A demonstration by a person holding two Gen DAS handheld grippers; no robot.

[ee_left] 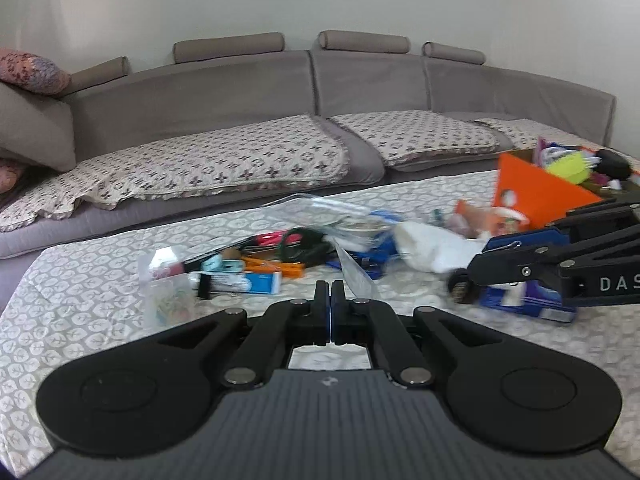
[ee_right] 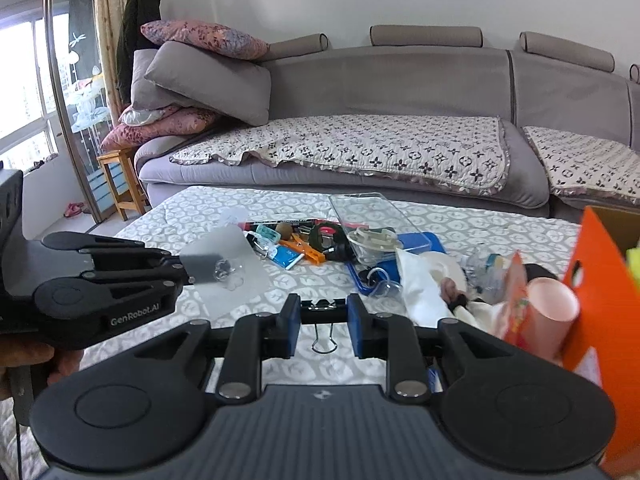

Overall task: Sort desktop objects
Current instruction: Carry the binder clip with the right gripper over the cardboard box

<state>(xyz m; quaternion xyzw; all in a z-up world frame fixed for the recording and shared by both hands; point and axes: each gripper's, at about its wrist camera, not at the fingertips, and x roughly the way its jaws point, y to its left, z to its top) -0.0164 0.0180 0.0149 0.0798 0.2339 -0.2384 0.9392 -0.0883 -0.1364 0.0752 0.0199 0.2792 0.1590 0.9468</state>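
Sofa (ee_right: 400, 92) behind table (ee_right: 208, 208) w/ clutter pile. Orange box (ee_right: 604, 292) at right edge. Left gripper (ee_left: 331, 300): jaws closed, pinching clear bag (ee_right: 228, 268). Right gripper (ee_right: 323, 316): 2 jaws clamp black binder clip (ee_right: 324, 312) between them, wire handles hanging down.

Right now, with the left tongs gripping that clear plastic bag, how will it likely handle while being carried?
The clear bag will probably flop: it spreads as a thin see-through sheet beyond the left tongs, which pinch only one edge. It looks light, holding just a few small clear bits. Its glossy film may slip.
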